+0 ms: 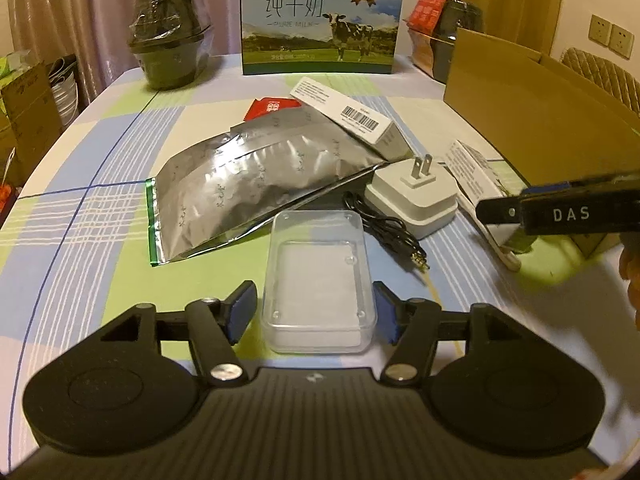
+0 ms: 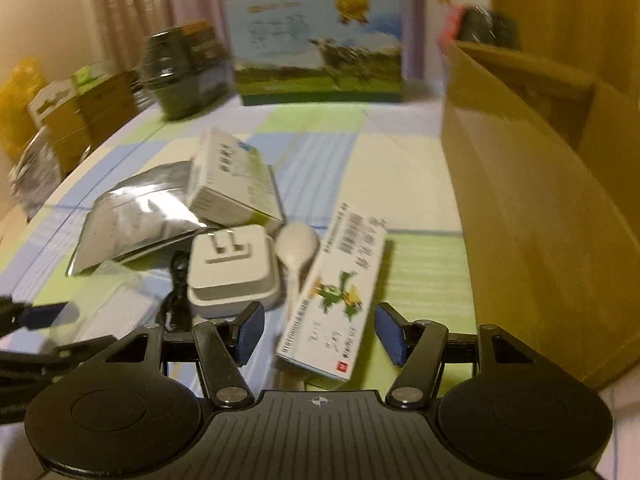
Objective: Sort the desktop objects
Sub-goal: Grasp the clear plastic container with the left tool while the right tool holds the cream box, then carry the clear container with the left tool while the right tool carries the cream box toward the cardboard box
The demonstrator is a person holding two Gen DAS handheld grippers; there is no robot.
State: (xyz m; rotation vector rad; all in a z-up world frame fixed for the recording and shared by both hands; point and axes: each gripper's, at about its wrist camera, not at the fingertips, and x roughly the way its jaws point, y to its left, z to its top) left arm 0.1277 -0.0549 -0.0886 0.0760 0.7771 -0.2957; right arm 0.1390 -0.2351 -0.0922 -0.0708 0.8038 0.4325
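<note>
L wrist view: we see the left gripper (image 1: 316, 312) spread around a clear plastic case (image 1: 318, 280) lying flat on the checked worktop (image 1: 100, 208). Right pad sits just at the case's side, left pad (image 1: 242, 312) stands off w/ a gap, so no pinch. Behind the case: silver foil pouch (image 1: 244, 188), w/ a long white barcode box (image 1: 352, 120) resting on its far edge and a red packet (image 1: 272, 106) peeking out behind. Right of the case, a black cable (image 1: 384, 228) and a white plug adapter (image 1: 412, 196), prongs up. Milk carton box (image 1: 320, 20) stands at the back, wrapped dark pots (image 1: 170, 40) back left, open cardboard box (image 1: 532, 120) at right. The other gripper's finger comes in from the right edge.

R wrist view, blurred: right gripper (image 2: 320, 332) is spread, w/ the near end of a green-print medicine box (image 2: 340, 300) between the pads; neither pad touches it. A white spoon (image 2: 296, 248) lies just left of that box, beside the adapter (image 2: 232, 272). Cardboard box (image 2: 540, 220) fills the right.
</note>
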